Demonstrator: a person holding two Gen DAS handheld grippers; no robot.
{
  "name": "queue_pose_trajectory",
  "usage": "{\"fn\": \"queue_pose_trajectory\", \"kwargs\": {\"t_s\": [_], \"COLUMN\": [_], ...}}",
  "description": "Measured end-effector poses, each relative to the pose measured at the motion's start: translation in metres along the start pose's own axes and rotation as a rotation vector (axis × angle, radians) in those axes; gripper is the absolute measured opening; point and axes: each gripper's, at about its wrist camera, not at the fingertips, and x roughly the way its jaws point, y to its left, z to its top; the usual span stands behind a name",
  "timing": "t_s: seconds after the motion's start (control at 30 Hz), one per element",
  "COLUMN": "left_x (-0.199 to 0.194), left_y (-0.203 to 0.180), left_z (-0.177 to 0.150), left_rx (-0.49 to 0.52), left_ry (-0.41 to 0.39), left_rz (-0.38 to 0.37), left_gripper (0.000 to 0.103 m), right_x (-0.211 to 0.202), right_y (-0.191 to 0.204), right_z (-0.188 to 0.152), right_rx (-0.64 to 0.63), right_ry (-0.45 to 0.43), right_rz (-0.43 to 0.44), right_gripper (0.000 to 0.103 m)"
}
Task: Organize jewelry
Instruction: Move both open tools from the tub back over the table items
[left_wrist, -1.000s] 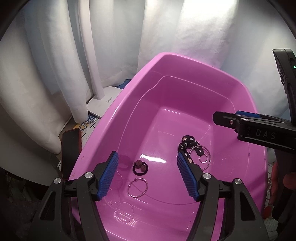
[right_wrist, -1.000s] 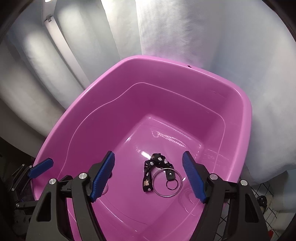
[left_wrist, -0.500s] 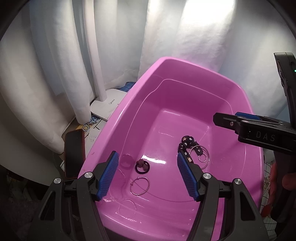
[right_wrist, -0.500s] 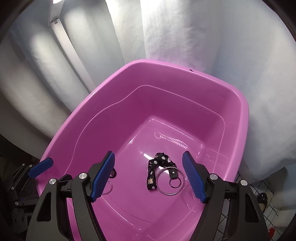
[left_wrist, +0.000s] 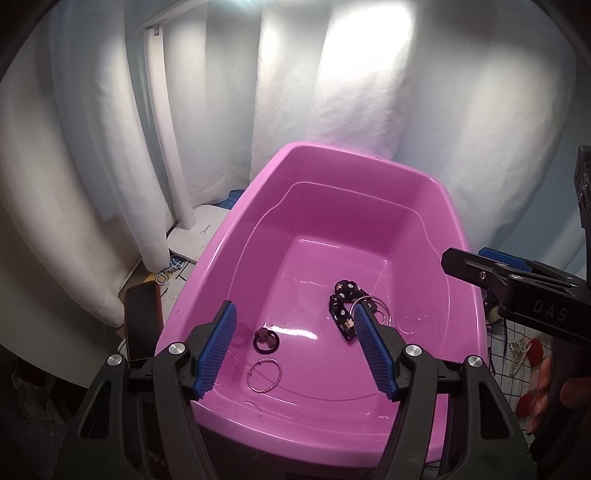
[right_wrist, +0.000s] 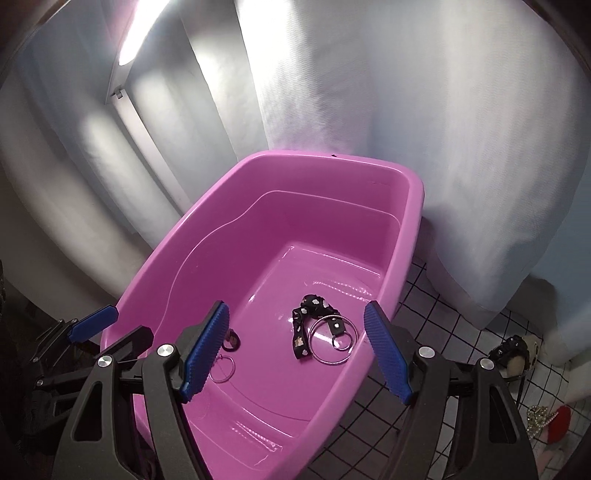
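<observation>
— How do the claws stand?

— The left claw (left_wrist: 295, 354) is spread wide and grips nothing, hanging above the near end of the pink tub (left_wrist: 458, 236). The right claw (right_wrist: 295, 354) is just as wide, also empty-handed.

— And the jewelry?

— On the tub floor. A black spotted band (right_wrist: 303, 325) and a large silver ring (right_wrist: 333, 341) lie together between the right claw's pads; a thin hoop (left_wrist: 264, 374) and a dark ring (left_wrist: 265, 336) lie between the left claw's.
</observation>
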Motion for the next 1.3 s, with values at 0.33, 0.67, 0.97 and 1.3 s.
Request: {"fn": "queue_pose_trajectory", "kwargs": {"t_s": [0.33,0.67,0.97,1.3], "left_x": [-0.023,-0.029,-0.046,-0.044], "left_y": [-0.052,-0.124,-0.19,-0.235], "left_z": [-0.005,-0.023,-0.06,-0.118], "left_rx": [0.127,0.246,0.252,0.168], "left_ry": [-0.041,-0.042,-0.034,0.027], "left_rz": [-0.154,-0.281,-0.298,-0.193], "left_gripper": [0.065,0.065,0.065,0.066], "right_x": [-0.057,-0.135,-0.194,-0.238], "right_y": [-0.048,-0.124,-0.183,-0.246], "right_z": [-0.055,-0.127,-0.188,-0.246], "right_rx": [0.146,0.315,0.38,0.357], "right_ry": [-0.077,-0.113,-0.122,-0.108], "right_rz": [-0.1,-0.264,-0.316,-0.295], "right_gripper": [0.072,0.072,0.072,0.072]}}
